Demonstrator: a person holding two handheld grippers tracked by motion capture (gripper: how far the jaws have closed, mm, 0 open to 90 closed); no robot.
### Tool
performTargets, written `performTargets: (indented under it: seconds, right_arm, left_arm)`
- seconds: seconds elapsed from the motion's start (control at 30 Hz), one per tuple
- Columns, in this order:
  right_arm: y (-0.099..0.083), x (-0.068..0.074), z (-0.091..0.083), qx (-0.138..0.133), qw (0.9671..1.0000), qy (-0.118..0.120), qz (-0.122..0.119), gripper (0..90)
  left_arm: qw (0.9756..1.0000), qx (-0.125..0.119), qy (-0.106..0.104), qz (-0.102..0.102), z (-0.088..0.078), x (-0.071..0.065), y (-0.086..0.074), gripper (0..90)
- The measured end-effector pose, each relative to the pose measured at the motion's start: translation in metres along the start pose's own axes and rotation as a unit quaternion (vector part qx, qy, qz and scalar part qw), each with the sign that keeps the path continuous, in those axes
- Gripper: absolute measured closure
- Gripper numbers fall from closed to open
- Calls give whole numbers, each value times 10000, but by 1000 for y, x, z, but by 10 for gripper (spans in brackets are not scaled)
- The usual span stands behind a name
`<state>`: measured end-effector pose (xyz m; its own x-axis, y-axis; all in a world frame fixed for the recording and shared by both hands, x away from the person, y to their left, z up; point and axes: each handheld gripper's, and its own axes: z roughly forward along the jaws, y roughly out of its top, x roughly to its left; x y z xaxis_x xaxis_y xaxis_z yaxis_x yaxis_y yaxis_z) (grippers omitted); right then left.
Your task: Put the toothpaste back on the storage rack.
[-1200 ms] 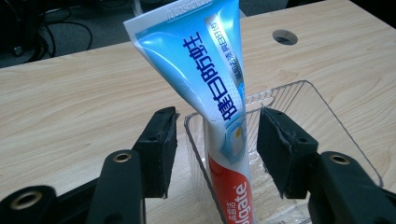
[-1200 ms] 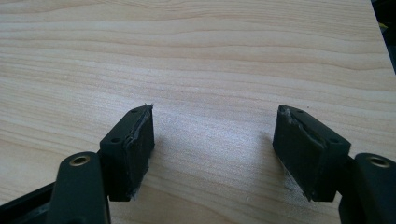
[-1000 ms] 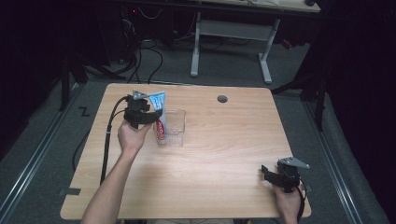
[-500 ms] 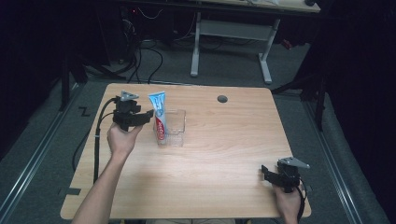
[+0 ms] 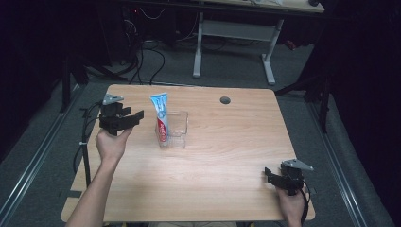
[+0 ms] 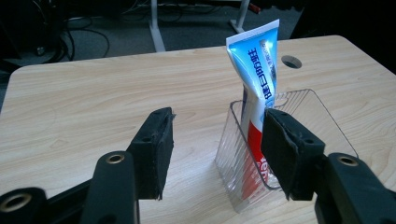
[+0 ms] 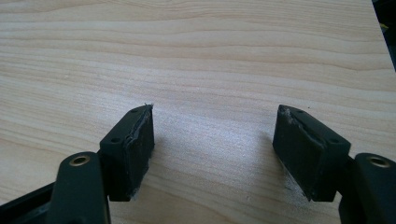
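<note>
Left hand-held gripper [image 5: 126,119] is held above the left part of the wooden bench [image 5: 227,189], jaws apart with nothing between them, pointing toward the toothpaste tube [image 5: 161,116]. The tube, blue-white on top and red lower down, stands upright and slightly tilted inside a clear ribbed plastic holder [image 5: 176,130], crimped end up, leaning on the holder's left wall. The holder sits on the bench left of centre, just beside the left hand-held gripper but not touching it. In the left gripper view the black pads frame bare wood; the right-hand pad overlaps the holder [image 6: 275,149] only in line of sight, and the tube [image 6: 256,74] rises behind it. Right hand-held gripper [image 5: 280,176] rests low at the near right corner of the bench, well apart from the holder, gripped by the person's right hand [image 5: 292,204]. In the right gripper view its jaws stand wide open over plain wood grain, nothing held. A round cable hole [image 5: 225,100] sits near the far edge of the bench. A white-legged table [image 5: 236,28] stands on the floor behind.
</note>
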<state>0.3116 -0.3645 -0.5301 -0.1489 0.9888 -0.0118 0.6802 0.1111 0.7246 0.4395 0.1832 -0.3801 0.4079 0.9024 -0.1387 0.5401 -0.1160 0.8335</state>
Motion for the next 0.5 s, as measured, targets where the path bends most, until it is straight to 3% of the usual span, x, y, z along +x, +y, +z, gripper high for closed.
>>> performTargets:
  seconds: [0.5]
  right_arm:
    - [0,0,0,2,10000,-3,-4,294]
  left_arm:
    - [9997,-219,-63,2,-18,3,-7,437]
